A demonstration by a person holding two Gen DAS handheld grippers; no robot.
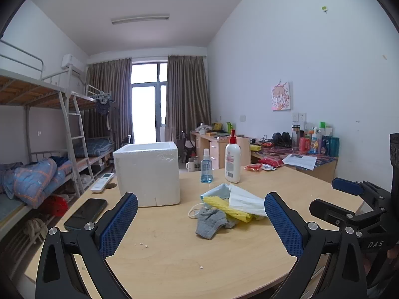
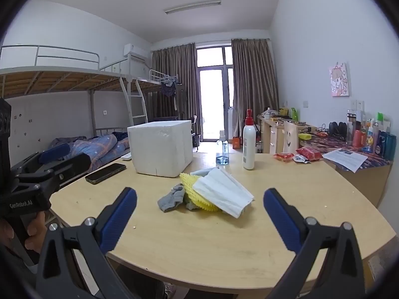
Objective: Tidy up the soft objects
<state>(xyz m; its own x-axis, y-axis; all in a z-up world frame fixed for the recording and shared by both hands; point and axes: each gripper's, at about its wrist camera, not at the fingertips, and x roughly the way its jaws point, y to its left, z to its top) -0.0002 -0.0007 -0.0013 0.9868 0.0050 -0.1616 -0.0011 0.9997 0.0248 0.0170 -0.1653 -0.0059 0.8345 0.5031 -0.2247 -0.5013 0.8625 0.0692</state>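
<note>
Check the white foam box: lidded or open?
Open. The foam box has no lid; its rim and inner wall show on top.

Daylight came through the glass door (image 1: 147,104) between the curtains (image 1: 185,94), which was blown out to plain white in both views. The ceiling lamp (image 1: 140,19) looked unlit. The room was evenly and softly bright, with only faint shadows on the table (image 2: 311,199). Both pictures were sharp in the middle. Fisheye distortion bent the walls and the bunk bed (image 1: 37,94), and black vignetting filled the corners.
</note>
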